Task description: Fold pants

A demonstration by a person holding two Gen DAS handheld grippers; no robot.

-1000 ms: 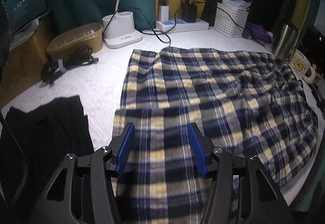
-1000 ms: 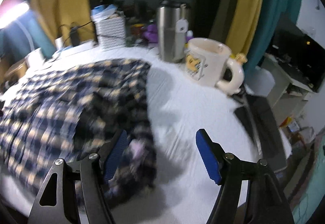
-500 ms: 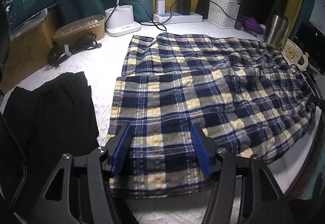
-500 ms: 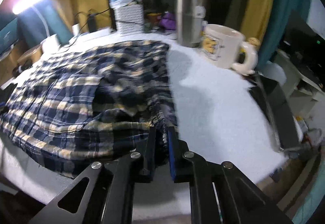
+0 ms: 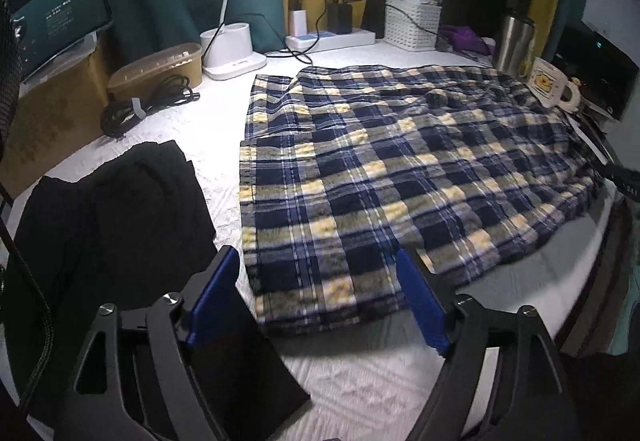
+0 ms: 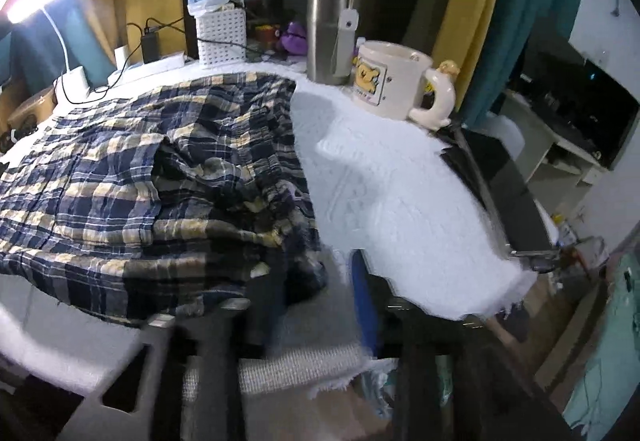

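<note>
The navy and yellow plaid pants (image 5: 380,169) lie spread on the white table cover, one layer folded over the other. My left gripper (image 5: 318,297) hovers over the near hem; its jaws are opening wide and the blue pads (image 5: 216,293) press on nothing. In the right wrist view the pants (image 6: 120,193) bunch up at their right edge. There my right gripper (image 6: 316,301), blurred, has its jaws opening. A dark corner of the cloth lies loose between the fingers and is not pinched.
A black garment (image 5: 120,225) lies left of the pants. A cream mug (image 6: 388,81) and a steel tumbler (image 6: 330,37) stand at the far right. A white basket (image 5: 412,23), a power strip (image 5: 332,39), a lamp base (image 5: 232,49) and coiled cables (image 5: 144,107) line the back.
The left gripper drew back toward the near hem and spread its jaws. The right gripper closed on the pants' right edge half a second ago and has since opened off it.
</note>
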